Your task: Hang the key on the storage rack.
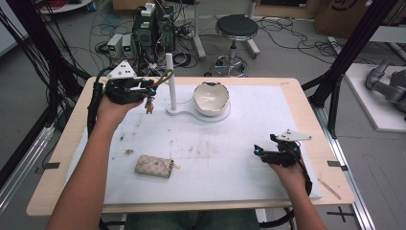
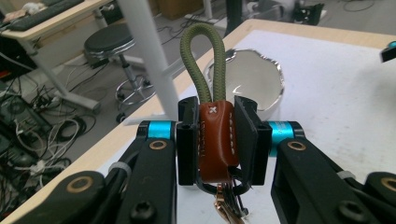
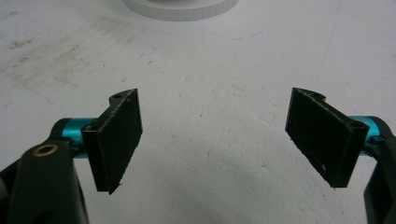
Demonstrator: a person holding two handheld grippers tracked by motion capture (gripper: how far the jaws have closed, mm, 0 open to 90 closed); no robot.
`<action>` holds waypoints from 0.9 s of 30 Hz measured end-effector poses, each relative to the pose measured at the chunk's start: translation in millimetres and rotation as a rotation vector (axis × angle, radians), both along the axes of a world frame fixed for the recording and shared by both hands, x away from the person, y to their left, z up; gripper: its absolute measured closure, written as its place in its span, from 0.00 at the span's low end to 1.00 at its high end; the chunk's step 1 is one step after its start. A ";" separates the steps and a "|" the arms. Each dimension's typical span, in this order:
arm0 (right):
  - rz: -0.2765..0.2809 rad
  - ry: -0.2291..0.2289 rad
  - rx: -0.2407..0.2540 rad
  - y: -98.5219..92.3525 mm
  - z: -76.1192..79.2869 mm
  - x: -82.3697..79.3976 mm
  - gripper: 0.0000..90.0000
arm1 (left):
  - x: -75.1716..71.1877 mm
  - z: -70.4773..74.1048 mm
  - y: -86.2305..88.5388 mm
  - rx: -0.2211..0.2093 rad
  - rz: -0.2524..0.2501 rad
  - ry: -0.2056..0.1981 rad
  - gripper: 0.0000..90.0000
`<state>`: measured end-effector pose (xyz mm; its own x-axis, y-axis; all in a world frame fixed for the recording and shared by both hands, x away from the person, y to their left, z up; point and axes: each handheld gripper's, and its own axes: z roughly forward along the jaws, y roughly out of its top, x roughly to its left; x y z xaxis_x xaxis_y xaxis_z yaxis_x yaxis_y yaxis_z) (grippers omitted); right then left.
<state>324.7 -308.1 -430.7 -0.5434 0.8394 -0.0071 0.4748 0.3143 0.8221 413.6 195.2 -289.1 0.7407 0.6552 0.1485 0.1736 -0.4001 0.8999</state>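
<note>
left claw (image 2: 217,140) is pinching the keychain (image 2: 215,140) by its brown leather tab, jaws pressed onto both sides of it, w/ the olive cord loop (image 2: 201,56) standing up past the jaw tips and the metal ring and keys dangling below. in the high view the left claw (image 1: 143,88) holds it up off the desk (image 1: 249,139), just left of the white post (image 1: 170,79), loop end pointing toward it. judging by that, the job is prob to hook the loop over the post.

risks from here:
- grip is on the smooth leather only, not the cord. a twist or bump against the post could let the tab slide out and the keys drop.
- loop is narrow and soft. if it comes in off-centre or tilted it may fold against the post top instead of opening over it.
- post stands on a light-looking white base (image 1: 191,114) shared w/ the white bowl (image 1: 210,98). a sideways shove might tip or skid the stand, and the bowl's rim already looks chipped.
- dangling keys could swing and snag on the way down.

right claw (image 3: 215,140) is spread wide, holding nothing, low over bare desk; in the high view the right claw (image 1: 258,152) sits well apart from the stand, so it can't steady the base if it shifts. the beige key pouch (image 1: 154,166) lies near the front, clear of the path.
</note>
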 end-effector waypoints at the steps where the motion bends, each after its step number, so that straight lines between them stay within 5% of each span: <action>1: 0.001 -0.001 -0.002 -0.2 -0.1 0.1 0.21 | 2.4 -1.9 0.5 0.007 0.002 0.006 0.79; 9: -0.004 0.002 -0.002 -1.2 -0.9 1.1 0.21 | 8.4 -8.2 -1.6 0.023 0.020 0.020 0.78; 13: -0.004 0.001 0.000 -0.3 -0.6 0.5 0.21 | 9.1 -9.7 -2.1 0.004 0.049 0.030 0.59; 20: -0.006 -0.003 0.003 -0.8 -0.1 0.5 0.21 | -0.8 -16.0 5.3 -0.042 0.048 0.042 0.50; 23: -0.004 -0.001 0.003 -0.7 -0.2 0.5 0.21 | -5.1 -20.1 9.3 -0.030 0.058 0.114 0.45; 25: -0.003 0.000 0.003 -0.6 -0.2 0.6 0.21 | -12.5 -25.0 11.7 -0.063 0.064 0.076 0.42; 27: -0.001 -0.003 0.002 -0.4 -0.1 0.7 0.21 | -17.0 -28.3 13.8 -0.062 0.071 0.079 0.43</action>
